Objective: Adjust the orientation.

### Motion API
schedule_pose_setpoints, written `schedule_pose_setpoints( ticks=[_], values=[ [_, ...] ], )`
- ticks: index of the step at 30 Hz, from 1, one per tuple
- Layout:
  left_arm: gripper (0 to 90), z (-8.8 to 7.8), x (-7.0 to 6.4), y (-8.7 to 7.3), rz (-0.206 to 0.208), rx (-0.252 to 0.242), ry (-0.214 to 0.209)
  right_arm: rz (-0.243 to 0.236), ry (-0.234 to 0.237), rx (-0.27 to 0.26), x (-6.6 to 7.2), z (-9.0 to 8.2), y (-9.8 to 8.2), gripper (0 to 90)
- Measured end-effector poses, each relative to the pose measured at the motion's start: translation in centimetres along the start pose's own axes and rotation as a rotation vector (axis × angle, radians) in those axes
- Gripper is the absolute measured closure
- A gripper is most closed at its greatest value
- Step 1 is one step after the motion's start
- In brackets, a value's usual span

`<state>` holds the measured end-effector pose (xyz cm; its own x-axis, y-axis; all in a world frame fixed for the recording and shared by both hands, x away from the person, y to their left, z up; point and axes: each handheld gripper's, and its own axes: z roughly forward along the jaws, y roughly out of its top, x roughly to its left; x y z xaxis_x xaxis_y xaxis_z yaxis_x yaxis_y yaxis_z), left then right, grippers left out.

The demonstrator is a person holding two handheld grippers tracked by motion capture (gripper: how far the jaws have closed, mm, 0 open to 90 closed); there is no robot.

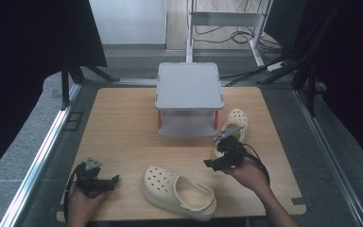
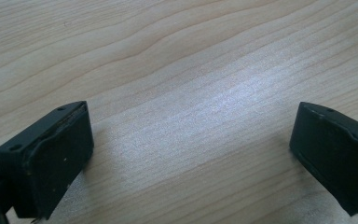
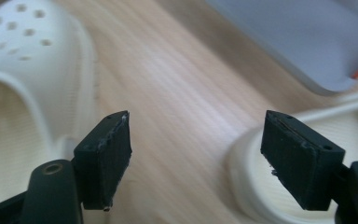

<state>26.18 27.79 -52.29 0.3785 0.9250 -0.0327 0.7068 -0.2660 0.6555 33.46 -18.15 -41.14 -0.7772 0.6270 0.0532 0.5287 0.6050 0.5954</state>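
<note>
Two cream clogs lie on the wooden table [image 1: 123,123]. One clog [image 1: 177,191] rests at the front middle, toe to the left. The other clog [image 1: 235,124] lies at the right beside the shelf, its heel end partly hidden behind my right gripper [image 1: 213,156]. That gripper is open and hovers between the two clogs; its own view shows the front clog [image 3: 28,70] at left and the second clog's rim [image 3: 256,191] by the right jaw, with nothing between the jaws [image 3: 196,158]. My left gripper [image 1: 113,180] is open at the front left, over bare wood [image 2: 191,154].
A grey two-level shelf [image 1: 189,87] with orange legs stands at the back middle of the table; its edge [image 3: 307,37] shows in the right gripper view. Metal rails run along both table sides. Cables and a frame lie on the floor beyond.
</note>
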Motion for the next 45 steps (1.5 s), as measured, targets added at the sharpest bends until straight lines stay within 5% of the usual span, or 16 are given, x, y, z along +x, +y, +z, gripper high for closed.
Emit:
schedule_pose_setpoints(
  ticks=[10, 25, 33, 45],
  values=[
    [0.0, 0.0, 0.0, 0.0, 0.001, 0.001, 0.000, 0.094, -0.092, -0.001, -3.9, 0.9, -0.3, 23.2],
    [0.0, 0.0, 0.0, 0.0, 0.001, 0.001, 0.000, 0.221, -0.220, 0.029, -7.7, 5.2, 1.6, 23.5],
    [0.0, 0.0, 0.0, 0.0, 0.001, 0.001, -0.001, 0.203, -0.264, 0.101, -8.1, 7.0, 1.2, 30.4],
    [0.0, 0.0, 0.0, 0.0, 0.001, 0.001, -0.001, 0.199, -0.239, 0.133, -8.4, 4.6, -1.4, 37.8]
  ],
)
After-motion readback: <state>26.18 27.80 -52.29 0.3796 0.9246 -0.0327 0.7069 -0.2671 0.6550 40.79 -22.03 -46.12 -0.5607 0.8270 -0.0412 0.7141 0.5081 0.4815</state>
